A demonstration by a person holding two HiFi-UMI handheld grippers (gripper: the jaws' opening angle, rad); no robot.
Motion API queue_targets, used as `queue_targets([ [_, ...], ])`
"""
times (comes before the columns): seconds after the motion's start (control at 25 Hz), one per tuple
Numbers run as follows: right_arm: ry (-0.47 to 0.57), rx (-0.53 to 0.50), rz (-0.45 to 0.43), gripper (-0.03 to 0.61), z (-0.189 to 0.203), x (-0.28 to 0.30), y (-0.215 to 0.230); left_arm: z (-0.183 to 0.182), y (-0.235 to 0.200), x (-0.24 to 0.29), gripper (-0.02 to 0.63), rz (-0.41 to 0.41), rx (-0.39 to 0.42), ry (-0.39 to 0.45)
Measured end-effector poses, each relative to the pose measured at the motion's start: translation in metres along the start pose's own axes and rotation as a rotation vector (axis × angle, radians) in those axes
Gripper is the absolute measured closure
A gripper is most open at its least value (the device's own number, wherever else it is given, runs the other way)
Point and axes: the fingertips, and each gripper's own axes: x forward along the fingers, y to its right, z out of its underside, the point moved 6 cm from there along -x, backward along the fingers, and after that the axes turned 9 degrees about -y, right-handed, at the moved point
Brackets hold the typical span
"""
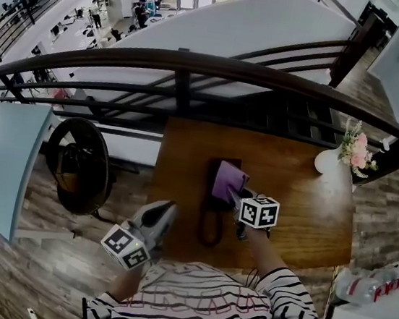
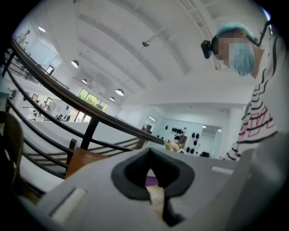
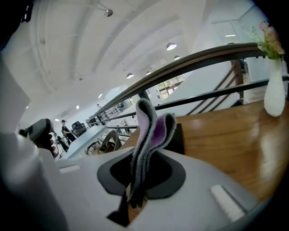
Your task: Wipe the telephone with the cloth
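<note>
Nearest, the left gripper (image 1: 169,208) hangs at the front-left corner of the wooden table (image 1: 302,212), its fingers together on nothing; a sliver of purple seems to show past them in its own view, though it is too small to be sure. Just right of it and apart from it, the right gripper (image 1: 233,192) reaches over the table's middle, its jaws clamped on the cloth (image 1: 229,181), a soft folded piece with purple faces and fuzzy grey edges. The cloth lies on the top of the black telephone (image 1: 209,196), whose cord (image 1: 210,231) loops toward the front edge. Bare glossy wood stretches to the right. A white vase (image 1: 326,161) of pink flowers stands at the far right corner, close under the dark curved railing (image 1: 197,64).
</note>
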Motion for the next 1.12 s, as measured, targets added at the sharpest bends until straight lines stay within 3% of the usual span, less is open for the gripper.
queue_targets([
  [0.12,-0.032,-0.042,-0.058,0.541,0.005,0.015,-0.020,0.002,0.004,-0.008,0.615,-0.026,-0.002,0.011],
  [0.28,-0.095,-0.065,-0.063,0.541,0.017,0.032,-0.023,0.005,0.013,-0.019,0.615,-0.057,-0.005,0.024],
  [0.76,-0.113,-0.004,0.193,0.541,0.027,0.005,0.055,0.014,0.021,-0.029,0.615,-0.078,0.001,0.039],
  [1.12,-0.095,0.030,0.302,0.542,0.033,-0.030,0.087,0.015,0.029,-0.025,0.615,-0.061,-0.004,0.034],
])
